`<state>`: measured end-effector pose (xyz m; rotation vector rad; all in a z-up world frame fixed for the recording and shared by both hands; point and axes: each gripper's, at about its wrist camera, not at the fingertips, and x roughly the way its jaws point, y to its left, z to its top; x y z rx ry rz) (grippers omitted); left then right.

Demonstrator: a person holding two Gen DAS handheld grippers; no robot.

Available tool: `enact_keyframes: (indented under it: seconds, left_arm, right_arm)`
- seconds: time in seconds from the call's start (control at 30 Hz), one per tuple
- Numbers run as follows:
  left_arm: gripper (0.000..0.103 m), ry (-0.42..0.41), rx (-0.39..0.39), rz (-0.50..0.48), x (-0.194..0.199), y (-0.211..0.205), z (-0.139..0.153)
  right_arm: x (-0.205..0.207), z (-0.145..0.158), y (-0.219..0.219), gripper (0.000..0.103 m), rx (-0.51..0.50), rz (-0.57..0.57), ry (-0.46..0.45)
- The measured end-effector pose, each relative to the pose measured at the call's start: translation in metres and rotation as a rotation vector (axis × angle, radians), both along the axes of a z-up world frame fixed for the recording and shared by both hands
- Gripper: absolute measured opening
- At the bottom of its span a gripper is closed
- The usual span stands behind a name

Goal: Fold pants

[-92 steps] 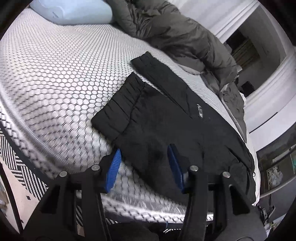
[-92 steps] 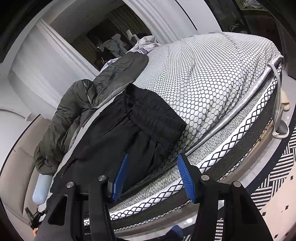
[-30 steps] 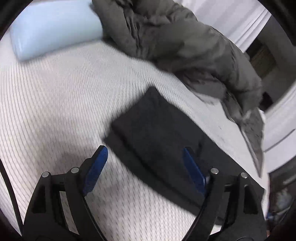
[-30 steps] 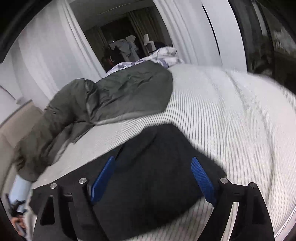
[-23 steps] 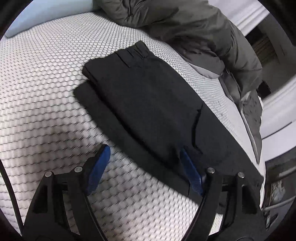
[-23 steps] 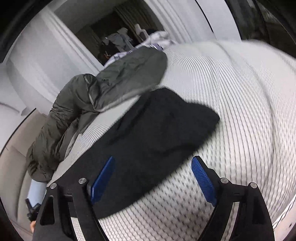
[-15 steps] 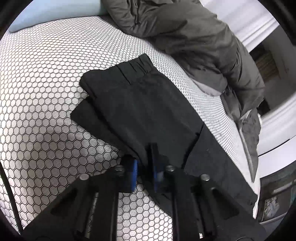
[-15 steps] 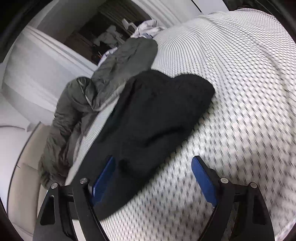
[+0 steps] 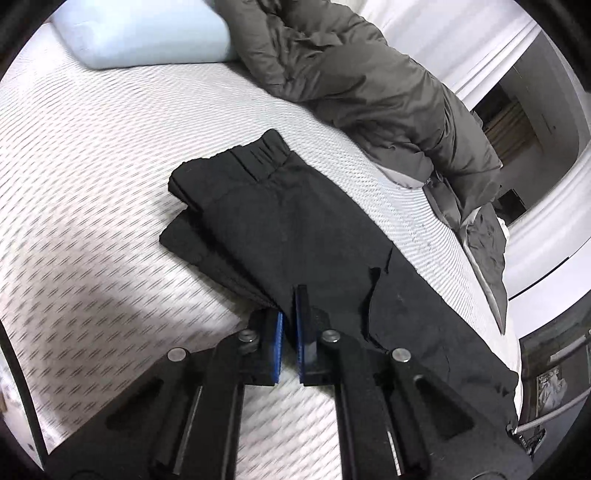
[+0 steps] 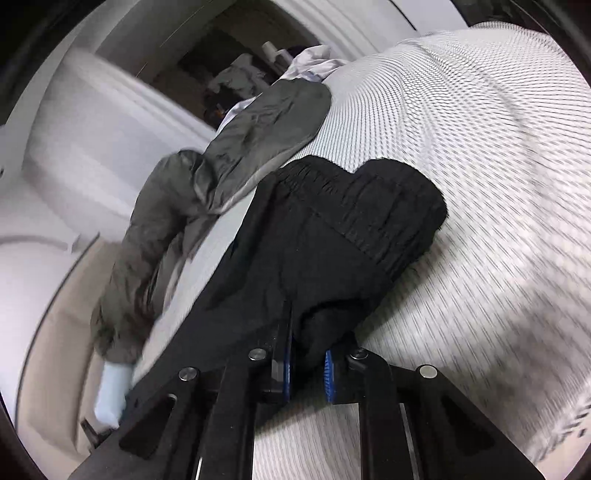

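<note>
Both jaws have just been closing: the left gripper (image 9: 289, 314) and right gripper (image 10: 306, 363) now pinch the near edge of the black pants (image 9: 295, 221), lying half-folded on the bed (image 9: 92, 166), ready for another fold.

Bed (image 9: 110, 155): pants (image 9: 295, 229), jacket (image 9: 369, 81), pillow (image 9: 147, 33).

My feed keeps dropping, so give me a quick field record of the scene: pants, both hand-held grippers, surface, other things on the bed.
pants: black pants, folded lengthwise, flat on the mattress, elastic waistband at the far end
left hand-held gripper: left hand-held gripper shut on the pants' near edge
right hand-held gripper: right hand-held gripper, jaws just closed, black fabric bunched between the pads
surface: white honeycomb-pattern mattress
other: grey duvet bunched behind the pants; light blue pillow at far left
</note>
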<state>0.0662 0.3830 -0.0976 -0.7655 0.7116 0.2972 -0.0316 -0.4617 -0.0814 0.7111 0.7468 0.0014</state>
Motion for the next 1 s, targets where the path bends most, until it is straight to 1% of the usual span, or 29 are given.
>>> enact_keyframes:
  seconds: [0.03, 0.07, 0.1, 0.13, 0.17, 0.2, 0.23, 0.27, 0.3, 0.33, 0.4, 0.43, 0.47, 0.5, 0.53, 0.57, 0.6, 0.63, 0.67, 0.7, 0.73, 0.77, 0.8, 0.83, 0.87, 0.9, 0.93, 0.97, 1.0]
  left_arm:
    - [0.007, 0.009, 0.006, -0.002, -0.01, 0.0, -0.002]
    - [0.009, 0.036, 0.024, -0.006, -0.02, -0.001, -0.003]
    - [0.014, 0.051, 0.035, -0.012, -0.026, -0.003, -0.002]
    - [0.018, 0.057, 0.046, -0.019, -0.034, -0.007, -0.001]
    - [0.022, 0.049, 0.061, -0.028, -0.042, -0.012, 0.005]
    - [0.034, 0.039, 0.072, -0.034, -0.048, -0.018, 0.01]
    - [0.049, 0.024, 0.082, -0.037, -0.054, -0.024, 0.015]
    - [0.057, 0.001, 0.1, -0.044, -0.06, -0.033, 0.024]
    - [0.069, -0.014, 0.117, -0.053, -0.065, -0.042, 0.03]
    - [0.08, -0.019, 0.135, -0.072, -0.067, -0.055, 0.035]
    - [0.081, -0.038, 0.155, -0.129, -0.067, -0.08, 0.043]
    - [0.083, -0.044, 0.165, -0.159, -0.065, -0.093, 0.045]
    - [0.085, -0.046, 0.175, -0.193, -0.063, -0.11, 0.048]
    - [0.088, -0.048, 0.181, -0.219, -0.059, -0.124, 0.049]
    - [0.091, -0.054, 0.184, -0.24, -0.057, -0.137, 0.05]
    - [0.092, -0.059, 0.187, -0.264, -0.054, -0.151, 0.05]
    - [0.093, -0.063, 0.189, -0.289, -0.051, -0.165, 0.049]
    - [0.096, -0.062, 0.19, -0.306, -0.048, -0.176, 0.048]
    - [0.098, -0.061, 0.194, -0.327, -0.045, -0.19, 0.046]
    - [0.099, -0.062, 0.199, -0.338, -0.043, -0.2, 0.046]
    - [0.1, -0.062, 0.206, -0.35, -0.041, -0.209, 0.045]
    - [0.1, -0.058, 0.218, -0.373, -0.033, -0.226, 0.042]
    - [0.1, -0.05, 0.227, -0.386, -0.027, -0.235, 0.039]
    - [0.1, -0.039, 0.245, -0.4, -0.023, -0.244, 0.036]
    - [0.1, -0.03, 0.265, -0.409, -0.021, -0.255, 0.035]
    - [0.1, -0.027, 0.281, -0.421, -0.022, -0.261, 0.033]
    - [0.102, -0.026, 0.295, -0.437, -0.023, -0.269, 0.032]
    - [0.102, -0.028, 0.312, -0.456, -0.022, -0.279, 0.032]
    - [0.102, -0.029, 0.321, -0.466, -0.018, -0.283, 0.03]
  right_arm:
    - [-0.006, 0.0, 0.004, 0.017, -0.029, 0.024, 0.017]
    - [-0.012, -0.001, 0.007, 0.02, -0.062, 0.043, 0.042]
    - [-0.017, -0.003, 0.01, 0.028, -0.082, 0.049, 0.059]
    - [-0.023, -0.002, 0.009, 0.041, -0.09, 0.048, 0.066]
    - [-0.032, 0.003, 0.005, 0.05, -0.076, 0.041, 0.043]
    - [-0.039, 0.007, 0.002, 0.065, -0.064, 0.031, 0.017]
    - [-0.048, 0.013, -0.005, 0.069, -0.054, 0.006, -0.02]
    - [-0.052, 0.017, -0.01, 0.069, -0.053, -0.022, -0.042]
    - [-0.053, 0.019, -0.015, 0.069, -0.049, -0.041, -0.046]
    - [-0.051, 0.018, -0.023, 0.069, -0.028, -0.062, -0.039]
    - [-0.041, 0.012, -0.037, 0.069, 0.043, -0.091, -0.023]
    - [-0.033, 0.006, -0.043, 0.068, 0.095, -0.101, -0.02]
    - [-0.025, 0.002, -0.048, 0.063, 0.134, -0.114, -0.015]
    - [-0.018, -0.003, -0.052, 0.041, 0.158, -0.121, -0.003]
    - [-0.011, -0.008, -0.054, 0.034, 0.165, -0.126, 0.023]
    - [-0.007, -0.01, -0.055, 0.03, 0.165, -0.126, 0.029]
    - [-0.008, -0.006, -0.055, 0.021, 0.151, -0.123, 0.013]
    - [-0.012, -0.001, -0.054, 0.017, 0.13, -0.111, -0.002]
    - [-0.021, 0.008, -0.051, 0.016, 0.087, -0.087, -0.04]
    - [-0.03, 0.013, -0.053, 0.016, 0.054, -0.077, -0.056]
    - [-0.036, 0.014, -0.055, 0.017, 0.01, -0.076, -0.044]
    - [-0.037, 0.008, -0.059, 0.021, -0.044, -0.079, 0.013]
    - [-0.035, 0.003, -0.062, 0.028, -0.067, -0.064, 0.058]
    - [-0.032, -0.006, -0.066, 0.028, -0.081, -0.034, 0.116]
    - [-0.035, -0.006, -0.069, 0.029, -0.069, -0.017, 0.11]
    - [-0.039, 0.0, -0.07, 0.039, -0.082, -0.01, 0.092]
    - [-0.044, 0.014, -0.069, 0.051, -0.148, -0.021, 0.075]
    - [-0.047, 0.025, -0.068, 0.054, -0.209, -0.044, 0.054]
    - [-0.047, 0.038, -0.068, 0.058, -0.252, -0.041, 0.022]
